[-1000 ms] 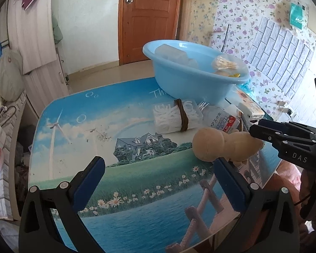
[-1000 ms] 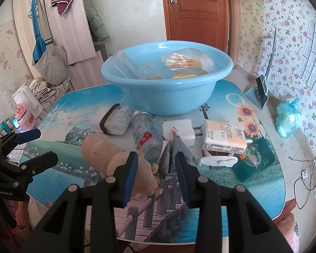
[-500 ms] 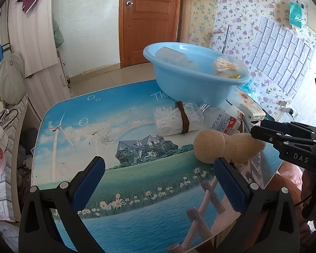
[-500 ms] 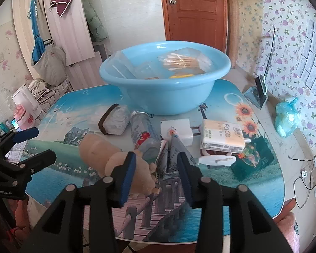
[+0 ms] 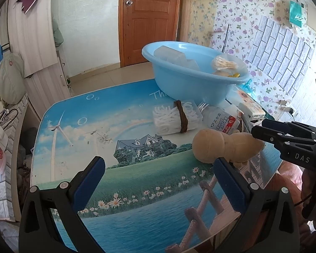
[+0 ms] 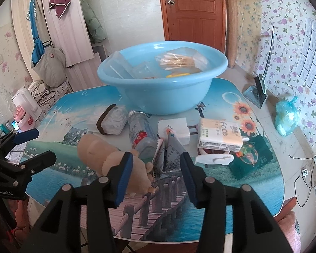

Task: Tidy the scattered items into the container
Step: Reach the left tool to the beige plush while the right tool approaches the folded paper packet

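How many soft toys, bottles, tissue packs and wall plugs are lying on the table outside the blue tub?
Tan plush toy: 1
Clear plastic bottle with red label: 1
Orange-and-white tissue pack: 1
White wall plug: 1
Total: 4

A broad stretch of bare table lies open at the left, free for a gripper to pass from the near edge to the far. At the far centre a blue basin blocks the way, its mouth open from above. Crowded just before it: a bundled pack of white loops, a plastic bottle, a white charger, a tissue pack and foil sachets. A tan plush toy lies near, left of the sachets, leaving only narrow gaps.
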{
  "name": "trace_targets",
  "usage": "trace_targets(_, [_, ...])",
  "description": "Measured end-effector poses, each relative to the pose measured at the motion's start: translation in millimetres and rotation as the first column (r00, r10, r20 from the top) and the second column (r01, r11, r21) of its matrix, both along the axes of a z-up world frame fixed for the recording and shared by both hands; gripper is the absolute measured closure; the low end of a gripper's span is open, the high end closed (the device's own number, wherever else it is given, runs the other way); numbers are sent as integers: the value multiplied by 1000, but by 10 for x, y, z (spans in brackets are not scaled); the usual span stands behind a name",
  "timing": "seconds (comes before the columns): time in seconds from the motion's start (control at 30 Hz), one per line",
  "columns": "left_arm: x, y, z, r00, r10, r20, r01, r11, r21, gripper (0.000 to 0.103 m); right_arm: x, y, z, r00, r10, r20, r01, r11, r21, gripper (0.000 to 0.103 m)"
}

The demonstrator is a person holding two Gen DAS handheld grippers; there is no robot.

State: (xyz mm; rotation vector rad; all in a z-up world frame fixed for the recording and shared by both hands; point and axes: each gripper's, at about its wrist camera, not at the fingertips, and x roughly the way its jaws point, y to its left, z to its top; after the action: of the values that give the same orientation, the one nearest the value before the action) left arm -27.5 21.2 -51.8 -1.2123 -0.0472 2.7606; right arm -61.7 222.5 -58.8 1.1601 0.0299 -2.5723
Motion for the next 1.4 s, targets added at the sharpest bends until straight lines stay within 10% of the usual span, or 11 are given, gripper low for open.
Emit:
trace_targets(0.83, [-100, 144, -47, 1000, 6, 17, -6, 999, 33, 0, 30, 498, -125, 996, -89, 13, 90, 995, -53, 57])
trace_targets(1.4, [-422, 756, -215, 971, -227, 78, 224, 974, 38, 0, -123, 804, -232, 989, -141, 36, 143, 986, -82, 57])
